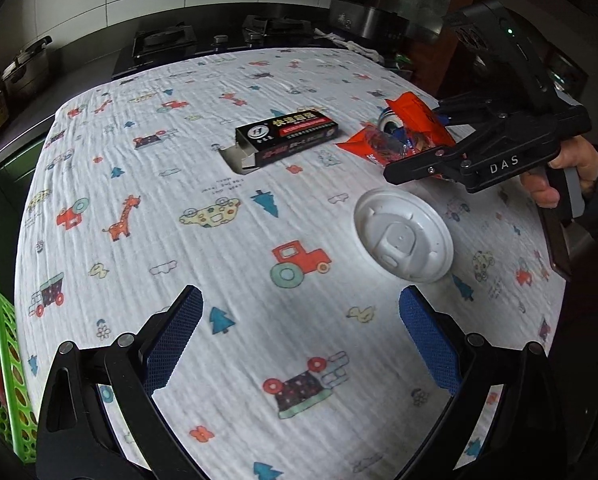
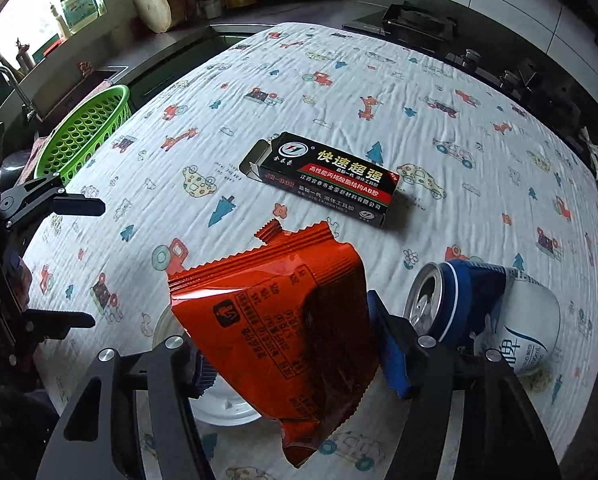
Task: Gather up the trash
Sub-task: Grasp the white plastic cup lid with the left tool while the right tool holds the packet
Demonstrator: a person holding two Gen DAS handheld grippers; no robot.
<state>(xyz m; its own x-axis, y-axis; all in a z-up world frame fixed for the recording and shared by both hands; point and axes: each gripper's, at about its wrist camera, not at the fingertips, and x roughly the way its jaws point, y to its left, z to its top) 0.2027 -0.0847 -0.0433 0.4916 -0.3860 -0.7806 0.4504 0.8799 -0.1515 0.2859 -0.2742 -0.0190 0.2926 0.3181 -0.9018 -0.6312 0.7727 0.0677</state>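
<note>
Right gripper (image 2: 287, 364) clamped on the orange wrapper (image 2: 275, 340), lifted above the white lid (image 1: 403, 236). Left gripper (image 1: 299, 344) wide, nothing in it, short of the lid. Can (image 2: 491, 316) lies beside the lid; black box (image 1: 287, 138) beyond it; green basket (image 2: 83, 132) left of it at the cloth edge.

Black tongs (image 1: 301, 312), blue pads (image 1: 429, 338), seemingly textured.

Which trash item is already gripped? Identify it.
The orange snack wrapper, clamped in the right gripper. The black glue box, white cup lid and blue-and-white can lie ungripped on the cloth.
</note>
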